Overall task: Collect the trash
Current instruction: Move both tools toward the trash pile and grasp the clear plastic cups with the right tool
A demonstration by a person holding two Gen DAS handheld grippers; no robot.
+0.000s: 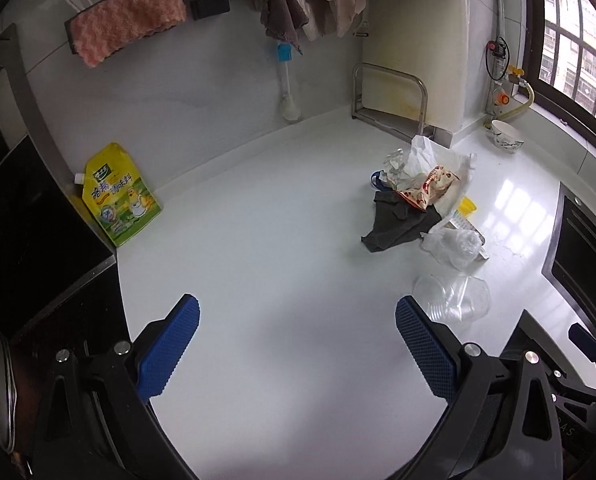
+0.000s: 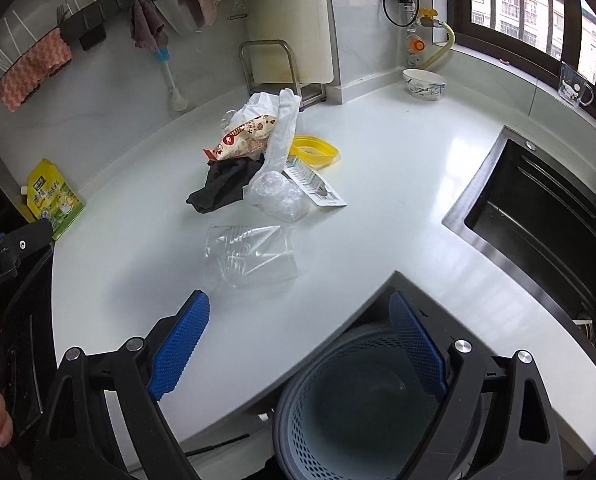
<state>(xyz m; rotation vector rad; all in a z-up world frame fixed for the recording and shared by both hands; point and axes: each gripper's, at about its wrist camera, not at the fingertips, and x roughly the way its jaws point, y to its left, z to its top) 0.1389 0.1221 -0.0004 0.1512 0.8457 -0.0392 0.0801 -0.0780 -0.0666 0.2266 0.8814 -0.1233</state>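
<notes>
Bare counter (image 1: 258, 240) lies open leftward; the trash pile (image 2: 254, 160) crowds the right.

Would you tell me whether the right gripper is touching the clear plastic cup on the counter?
Apart. The right wrist view shows bare counter between the open right gripper and the clear plastic cup.

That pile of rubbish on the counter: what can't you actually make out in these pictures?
- Blue item, left view: mostly hidden behind the pile; unidentifiable.
- Snack wrapper print, both views: too small to read.
- Bin, right view: cut off by the bottom edge and the right gripper.
- Sink, right view: cut off at the edge.
</notes>
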